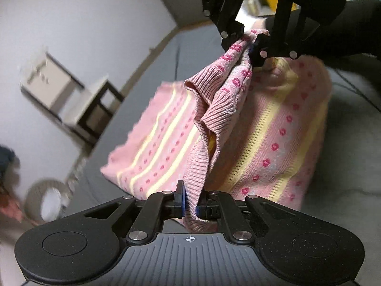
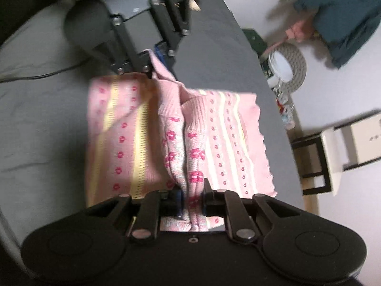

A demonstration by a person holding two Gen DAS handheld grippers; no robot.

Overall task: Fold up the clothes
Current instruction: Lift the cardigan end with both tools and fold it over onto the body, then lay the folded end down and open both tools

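grey bed (image 1: pixel 147 109) bare beside sweater (image 1: pixel 273 143)

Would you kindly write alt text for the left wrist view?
The left gripper is shut on a pink knit sweater, whose raised fold runs up to the right gripper, also clamped on it. The rest lies on a grey bed.

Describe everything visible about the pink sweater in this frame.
The sweater is a pink knit with yellow stripes, rows of darker pink flower dots and ribbed edging. Its body lies flat on the grey bed. One ribbed part is lifted above it and bunched, held at one end by the left gripper and at the other by the right gripper, both shut on the fabric. One edge looks scalloped.
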